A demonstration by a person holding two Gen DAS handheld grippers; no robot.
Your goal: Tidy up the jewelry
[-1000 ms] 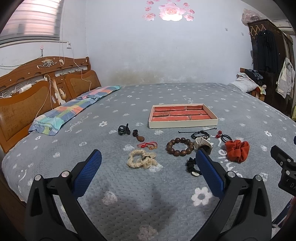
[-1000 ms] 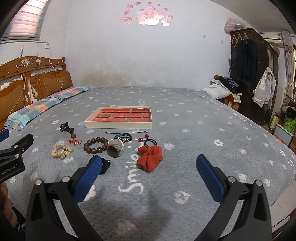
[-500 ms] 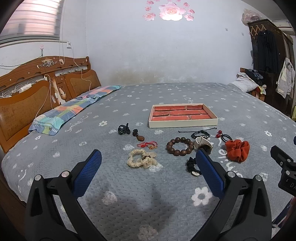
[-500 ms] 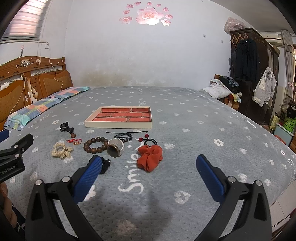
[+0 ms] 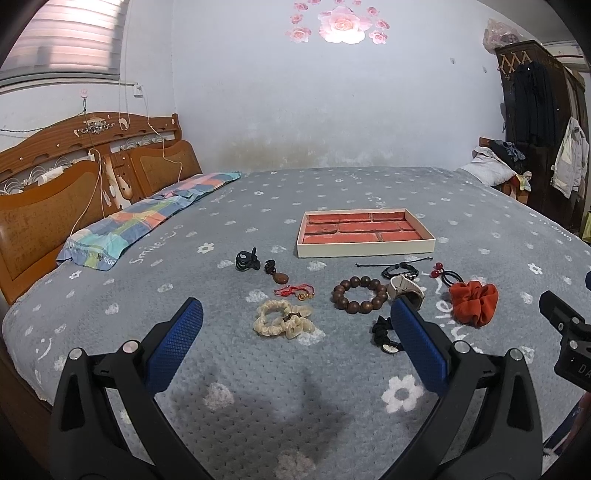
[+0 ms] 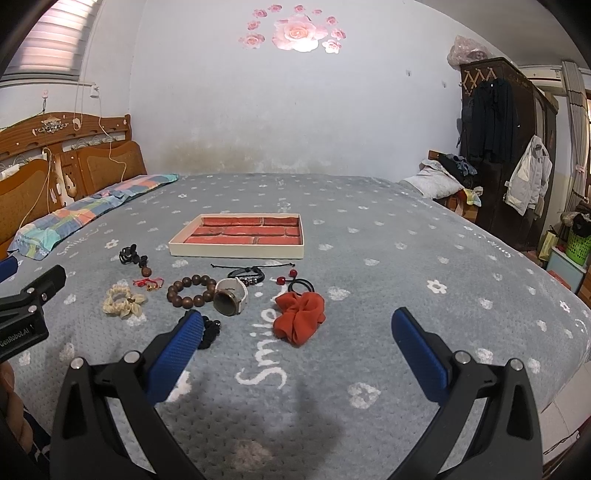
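My left gripper [image 5: 295,314] and right gripper [image 6: 297,325] hover above the bed [image 6: 406,266], jaws wide apart, holding nothing. Jewelry lies near the tray [image 6: 236,252].

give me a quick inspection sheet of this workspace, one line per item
surface: grey flowered bedspread, flat.
job's things: tray with red brick-pattern lining, nothing in it; in front lie a wooden bead bracelet, white watch, orange scrunchie, cream scrunchie, red cord charm, black cord bracelet, red-bead hair tie, black hair clip, brown pendant and a small black piece.
clutter: patchwork pillow.
grippers: left gripper and right gripper, jaws wide apart, holding nothing.
cables: cords hang on the headboard.
surroundings: wardrobe with hanging clothes, rose wall decal.
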